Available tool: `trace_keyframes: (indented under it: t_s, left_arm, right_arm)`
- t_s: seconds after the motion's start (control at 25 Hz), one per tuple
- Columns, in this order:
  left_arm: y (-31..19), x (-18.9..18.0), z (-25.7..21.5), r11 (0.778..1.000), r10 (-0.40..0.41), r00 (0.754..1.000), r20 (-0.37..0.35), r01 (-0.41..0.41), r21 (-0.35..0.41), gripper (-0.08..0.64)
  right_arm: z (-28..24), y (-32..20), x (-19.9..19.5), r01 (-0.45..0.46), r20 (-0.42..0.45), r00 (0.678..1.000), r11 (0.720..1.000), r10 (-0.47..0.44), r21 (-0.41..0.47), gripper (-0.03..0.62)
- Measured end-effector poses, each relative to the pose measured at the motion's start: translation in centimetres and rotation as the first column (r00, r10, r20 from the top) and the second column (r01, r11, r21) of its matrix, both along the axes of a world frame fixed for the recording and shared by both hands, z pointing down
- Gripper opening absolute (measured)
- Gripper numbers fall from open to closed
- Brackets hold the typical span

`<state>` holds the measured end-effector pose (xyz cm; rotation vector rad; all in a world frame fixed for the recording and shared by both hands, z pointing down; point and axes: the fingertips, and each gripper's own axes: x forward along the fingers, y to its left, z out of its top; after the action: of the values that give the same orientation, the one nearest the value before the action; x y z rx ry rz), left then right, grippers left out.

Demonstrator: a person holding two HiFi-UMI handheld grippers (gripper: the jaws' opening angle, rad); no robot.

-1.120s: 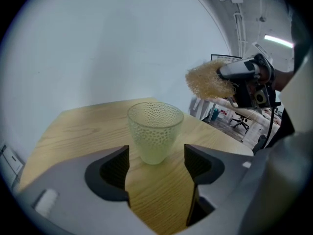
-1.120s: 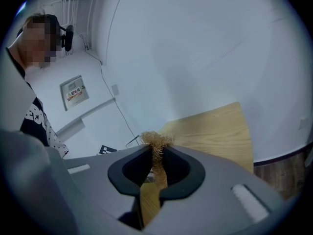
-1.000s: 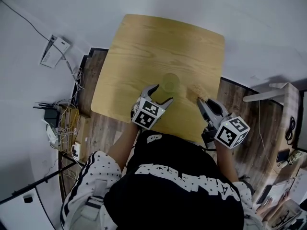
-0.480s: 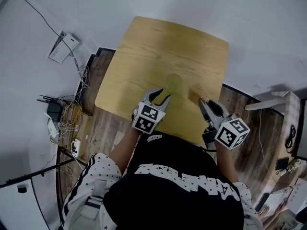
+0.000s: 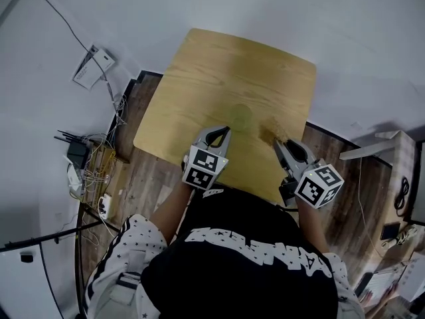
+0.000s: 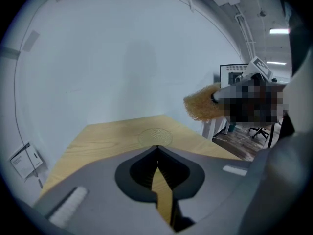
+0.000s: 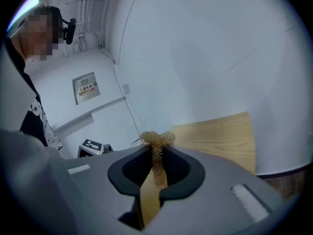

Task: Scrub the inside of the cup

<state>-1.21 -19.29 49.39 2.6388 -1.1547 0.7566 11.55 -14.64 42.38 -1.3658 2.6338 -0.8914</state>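
Head view: the wooden tabletop (image 5: 219,72) fills the upper middle of the frame, and both of my tongs come in over its near edge at frame centre.

Left tongs (image 5: 224,131): the jaws have just closed. In the left gripper view they are fully together with nothing between them, only bare tabletop showing past the tips. So shut and empty.

Cup (image 5: 240,117): a clear glass one, hard to see, standing on the tabletop a bit right of centre. It is just beyond the left tongs' tips and slightly to their right in the head view. In the left gripper view it sits right above the closed tips, mid frame. It is not gripped, and I cannot tell if the tips touch it.

Right tongs (image 5: 279,140): clamped on a golden wire scrubber (image 5: 271,129). In the right gripper view strands run down between the 2 jaws and a tuft sticks out past the tips. In the head view the scrubber is right of the cup, near it but apart. In the left gripper view it shows in the air at upper right.

Marker cubes: 1 on each tongs, low in the frame, above my black shirt (image 5: 246,258).

Floor: white box (image 5: 93,67) at upper left, cable tangle (image 5: 86,168) at left on the wood flooring.
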Motion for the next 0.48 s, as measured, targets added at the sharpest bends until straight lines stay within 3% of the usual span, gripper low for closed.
trace_keyframes:
  t_s: [0.48]
  left_arm:
    - [0.9,1.0,-1.3,1.000,-0.005,1.000,-0.007,0.006,0.026,0.002]
  right_arm:
    - [-0.4,0.5,0.8,-0.005,-0.011,1.000,0.999,0.005,0.036,0.060]
